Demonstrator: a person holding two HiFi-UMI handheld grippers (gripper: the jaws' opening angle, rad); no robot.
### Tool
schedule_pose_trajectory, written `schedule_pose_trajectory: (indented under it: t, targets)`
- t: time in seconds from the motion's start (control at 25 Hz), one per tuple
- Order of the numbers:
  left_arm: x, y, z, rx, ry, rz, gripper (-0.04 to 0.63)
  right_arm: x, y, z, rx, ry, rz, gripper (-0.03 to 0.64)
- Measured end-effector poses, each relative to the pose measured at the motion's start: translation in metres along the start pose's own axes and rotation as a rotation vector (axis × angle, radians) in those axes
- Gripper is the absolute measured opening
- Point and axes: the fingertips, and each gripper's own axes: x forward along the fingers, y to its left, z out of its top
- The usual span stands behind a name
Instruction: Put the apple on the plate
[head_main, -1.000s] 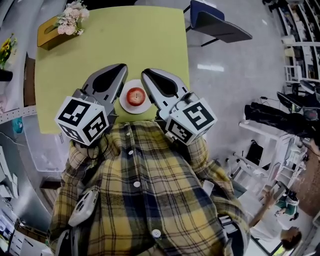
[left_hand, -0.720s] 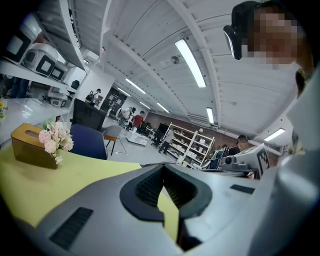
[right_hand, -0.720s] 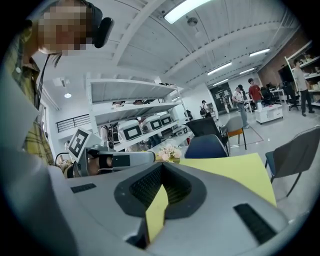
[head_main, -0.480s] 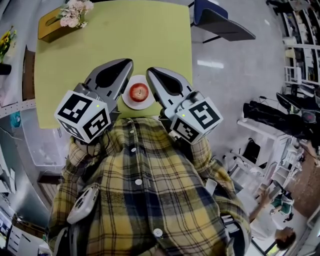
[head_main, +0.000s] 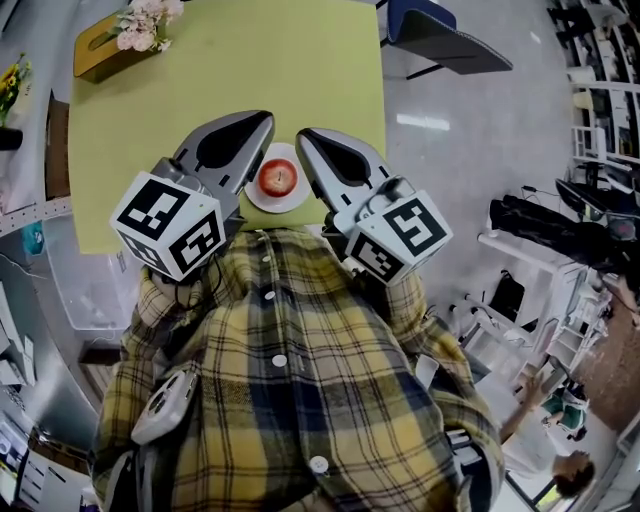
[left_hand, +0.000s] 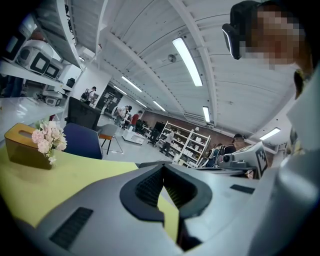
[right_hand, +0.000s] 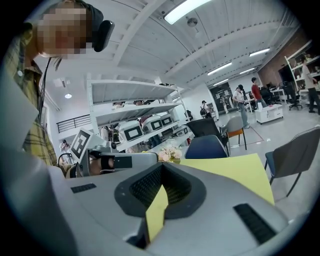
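Note:
A red apple rests on a small white plate near the front edge of the yellow-green table in the head view. My left gripper is just left of the plate, my right gripper just right of it. Both point away from me over the table, held above it and apart from the apple. In the left gripper view the left gripper has its jaws shut with nothing between them. In the right gripper view the right gripper is likewise shut and empty. Neither gripper view shows the apple or plate.
A tan tissue box with pink flowers stands at the table's far left corner. A blue chair sits beyond the far right corner. Shelves and storage units line the left side, and people stand in the distant room.
The apple, plate and both grippers sit slightly higher in the head view than a second ago. Both grippers keep the same spots beside the plate.

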Motion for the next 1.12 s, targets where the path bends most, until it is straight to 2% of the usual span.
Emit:
schedule_pose_trajectory:
  t: [0.4,0.8,1.12]
  targets:
    - [0.006,0.000,0.000,0.013,0.010,-0.004,0.006,-0.002,-0.002,-0.004,-0.002,0.001,0.000,-0.005]
    - [0.010,-0.003,-0.005,0.029,0.116,-0.060,0.006,-0.012,-0.006,0.001,-0.011,-0.004,0.015,-0.005]
    - [-0.007,0.026,-0.011,0.037,0.152,-0.051,0.006,0.006,0.001,-0.006,-0.011,0.002,0.013,-0.005]
